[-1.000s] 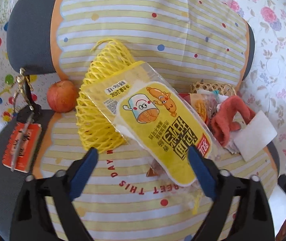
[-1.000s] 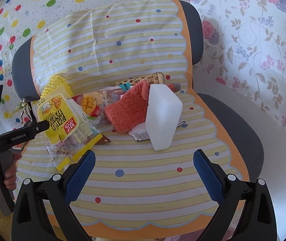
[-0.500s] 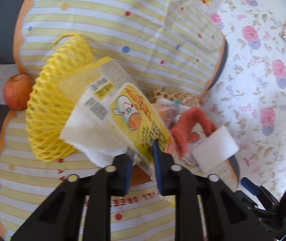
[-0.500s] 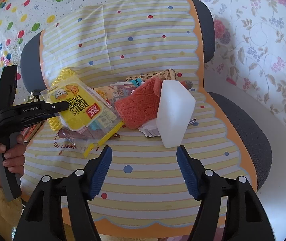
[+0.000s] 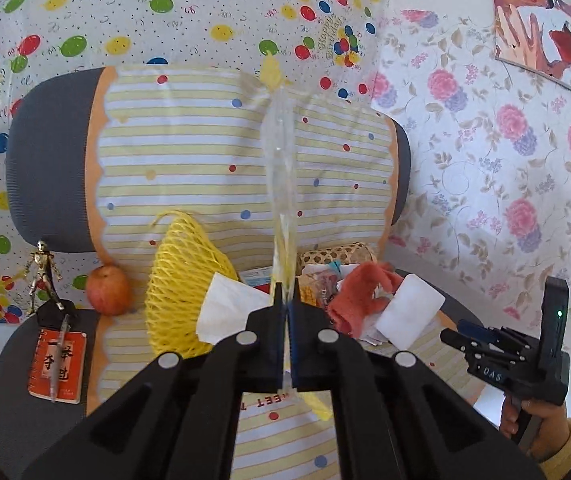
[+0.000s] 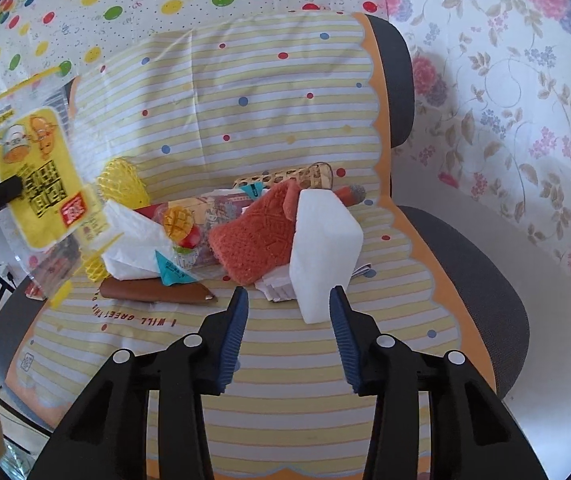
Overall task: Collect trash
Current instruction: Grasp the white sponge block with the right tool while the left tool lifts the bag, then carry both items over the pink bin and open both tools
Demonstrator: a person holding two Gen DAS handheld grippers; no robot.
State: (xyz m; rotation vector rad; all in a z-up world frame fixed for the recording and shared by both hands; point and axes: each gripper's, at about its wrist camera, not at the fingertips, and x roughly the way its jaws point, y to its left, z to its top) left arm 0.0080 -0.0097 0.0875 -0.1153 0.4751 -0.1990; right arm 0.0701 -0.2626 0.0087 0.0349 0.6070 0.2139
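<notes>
Above the chair (image 6: 465, 280) seat, the left gripper (image 5: 286, 300) pinches a wrapper (image 6: 41, 176), lifted clear and left of the trash pile. Edge-on in its own camera, the wrapper's long axis runs straight up from the jaws. It is clear plastic with a yellow printed panel. The right gripper (image 6: 289, 300), half spread and just closing, holds nothing; a white foam block (image 6: 321, 248) lies ahead.

I see the white foam block (image 6: 321, 240) leaning on the orange knitted cloth (image 6: 253, 240), right of the crumpled white tissue (image 6: 133, 240).
</notes>
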